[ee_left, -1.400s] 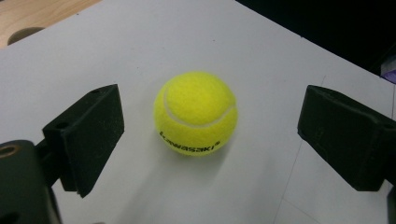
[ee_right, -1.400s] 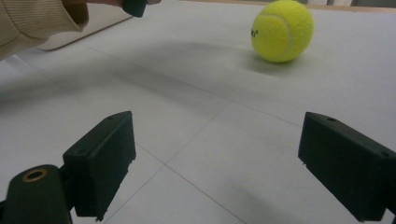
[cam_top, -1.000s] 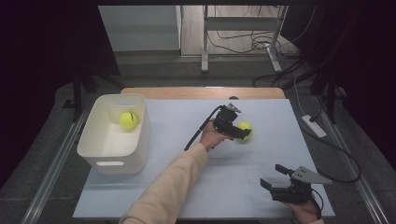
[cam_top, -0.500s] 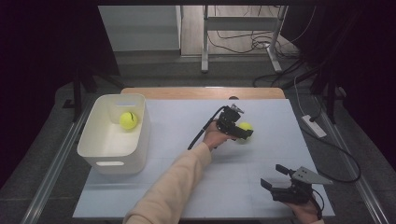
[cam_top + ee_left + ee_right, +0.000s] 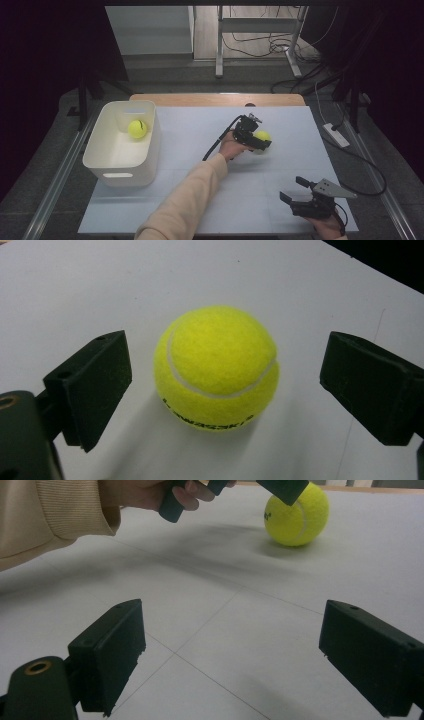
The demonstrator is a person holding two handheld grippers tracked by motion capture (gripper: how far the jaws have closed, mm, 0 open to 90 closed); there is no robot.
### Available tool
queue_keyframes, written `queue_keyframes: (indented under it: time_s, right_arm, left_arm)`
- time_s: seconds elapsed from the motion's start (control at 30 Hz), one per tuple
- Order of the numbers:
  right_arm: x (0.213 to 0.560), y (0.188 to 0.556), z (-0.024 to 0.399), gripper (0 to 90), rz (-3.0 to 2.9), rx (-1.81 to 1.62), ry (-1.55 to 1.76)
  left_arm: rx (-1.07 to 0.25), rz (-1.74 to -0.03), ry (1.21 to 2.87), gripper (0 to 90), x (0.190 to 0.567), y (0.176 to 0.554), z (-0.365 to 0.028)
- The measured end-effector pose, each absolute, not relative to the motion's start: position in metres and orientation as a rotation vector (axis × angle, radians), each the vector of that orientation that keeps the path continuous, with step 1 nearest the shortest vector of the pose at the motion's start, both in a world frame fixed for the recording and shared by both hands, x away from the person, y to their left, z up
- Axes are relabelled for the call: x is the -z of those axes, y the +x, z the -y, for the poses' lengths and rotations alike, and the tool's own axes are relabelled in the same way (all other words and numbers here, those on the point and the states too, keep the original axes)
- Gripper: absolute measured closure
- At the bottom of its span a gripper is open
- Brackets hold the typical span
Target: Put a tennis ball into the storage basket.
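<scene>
Bin [image 5: 102, 159] holds 1 ball [image 5: 137, 129] — left tool [image 5: 225, 385] spread around another ball [image 5: 216, 367]; right tool [image 5: 240, 655] spread.

ball [image 5: 216, 367]: fuzzy yellow felt | jaws: matt black plastic | bin [image 5: 150, 150]: smooth white plastic | table [image 5: 280, 165]: matt white | sleeve [image 5: 185, 200]: ribbed beige cloth

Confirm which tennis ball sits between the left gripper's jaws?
The ball on the table, right of centre, sits between the open jaws of the left gripper, untouched. The other ball lies inside the white bin at the left.
</scene>
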State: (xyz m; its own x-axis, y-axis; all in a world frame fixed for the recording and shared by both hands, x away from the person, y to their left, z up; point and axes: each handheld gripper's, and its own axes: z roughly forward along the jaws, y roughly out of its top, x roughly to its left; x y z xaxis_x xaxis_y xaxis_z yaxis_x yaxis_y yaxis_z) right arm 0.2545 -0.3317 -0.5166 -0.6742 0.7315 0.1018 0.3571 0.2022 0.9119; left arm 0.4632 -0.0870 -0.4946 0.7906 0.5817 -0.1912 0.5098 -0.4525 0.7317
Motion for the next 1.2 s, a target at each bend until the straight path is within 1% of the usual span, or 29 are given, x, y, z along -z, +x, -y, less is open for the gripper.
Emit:
queue_keyframes:
  time_s: [0.53,0.67,0.83,1.2]
  right_arm:
    - [0.517,0.254,0.333,10.9,-2.127,-1.464,1.020]
    - [0.517,0.254,0.333,10.9,-2.128,-1.464,1.021]
    - [0.517,0.254,0.333,10.9,-2.131,-1.464,1.018]
    - [0.516,0.253,0.334,11.0,-2.124,-1.466,1.023]
  left_arm:
    - [-0.117,-0.807,2.156,10.0,0.505,0.471,0.096]
    - [-0.111,-0.811,2.166,12.4,0.507,0.472,0.098]
    - [-0.101,-0.815,2.166,25.0,0.510,0.473,0.099]
    - [-0.125,-0.818,2.191,26.9,0.503,0.471,0.096]
